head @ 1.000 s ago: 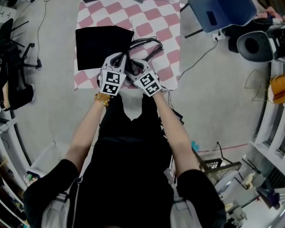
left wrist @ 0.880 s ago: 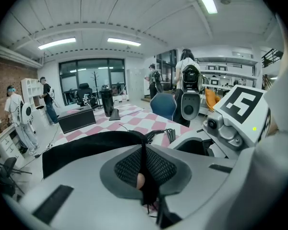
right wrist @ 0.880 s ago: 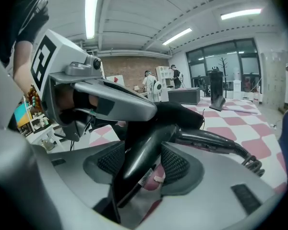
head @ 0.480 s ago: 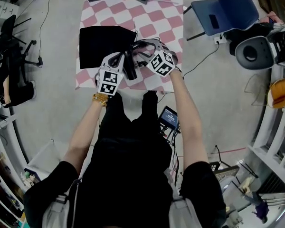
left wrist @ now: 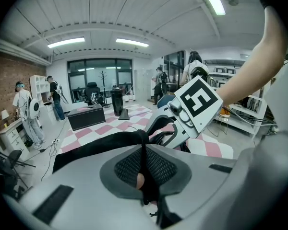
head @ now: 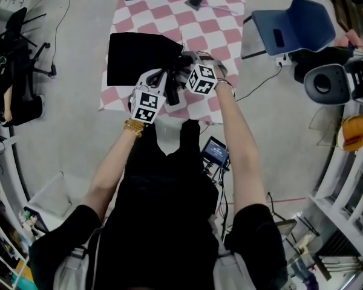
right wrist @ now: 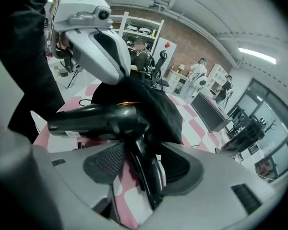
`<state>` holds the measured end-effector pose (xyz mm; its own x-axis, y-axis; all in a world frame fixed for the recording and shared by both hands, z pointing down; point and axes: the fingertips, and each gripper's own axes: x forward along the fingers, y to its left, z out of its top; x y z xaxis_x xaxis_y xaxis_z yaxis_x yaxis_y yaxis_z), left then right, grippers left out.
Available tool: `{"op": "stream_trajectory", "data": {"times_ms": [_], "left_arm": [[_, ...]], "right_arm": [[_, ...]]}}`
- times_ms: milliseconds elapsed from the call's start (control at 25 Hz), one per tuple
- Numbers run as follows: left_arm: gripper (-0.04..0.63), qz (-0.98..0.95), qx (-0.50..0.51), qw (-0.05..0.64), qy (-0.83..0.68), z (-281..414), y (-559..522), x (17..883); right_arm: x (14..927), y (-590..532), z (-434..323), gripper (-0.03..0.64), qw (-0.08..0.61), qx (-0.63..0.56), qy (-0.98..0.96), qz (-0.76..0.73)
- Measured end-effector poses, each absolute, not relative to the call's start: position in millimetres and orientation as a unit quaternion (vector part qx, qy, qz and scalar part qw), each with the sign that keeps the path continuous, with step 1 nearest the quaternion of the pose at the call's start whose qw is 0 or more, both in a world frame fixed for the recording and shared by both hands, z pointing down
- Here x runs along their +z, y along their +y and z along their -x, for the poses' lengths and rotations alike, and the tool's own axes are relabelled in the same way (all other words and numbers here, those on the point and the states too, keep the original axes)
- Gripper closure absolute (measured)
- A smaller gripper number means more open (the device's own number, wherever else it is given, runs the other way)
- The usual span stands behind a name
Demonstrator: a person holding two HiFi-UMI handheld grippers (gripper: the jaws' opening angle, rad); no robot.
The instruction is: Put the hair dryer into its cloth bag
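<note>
While the head view looks steeply down, the left gripper [head: 163,77] and right gripper [head: 184,63] meet over the near edge of a table [head: 221,23] with a pink-and-white checked cloth. The black bag [head: 139,56] lies flat on the table's left part, and the hair dryer [head: 172,92] sits just right of it, between the two grippers. A blue chair [head: 290,23] stands to the right of the table.

In the left gripper view, the jaws are nearly together, pinching a fold of the bag's [left wrist: 96,147] edge (a thin black ridge between the pads).

In the right gripper view, the jaws stand wide. The dryer's handle [right wrist: 146,176] lies between them, with checked cloth showing in a gap at the left pad. The barrel [right wrist: 86,120] points left, with the bag just beyond it.
</note>
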<state>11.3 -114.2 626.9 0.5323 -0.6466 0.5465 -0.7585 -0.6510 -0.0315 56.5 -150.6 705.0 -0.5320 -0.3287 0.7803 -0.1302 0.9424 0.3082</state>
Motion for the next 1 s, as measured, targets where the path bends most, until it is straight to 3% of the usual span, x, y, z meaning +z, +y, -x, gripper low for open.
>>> {"op": "stream_trajectory", "data": {"times_ms": [520, 1000], "left_arm": [[0.561, -0.870, 0.267, 0.106, -0.401, -11, -112, 626], [0.561, -0.865, 0.253, 0.116, -0.418, 1, -122, 618]], "right_arm": [[732, -147, -39, 0.380, 0.539, -0.159, -0.827, -0.024], [717, -134, -80, 0.425, 0.547, -0.090, -0.828, -0.084]]}}
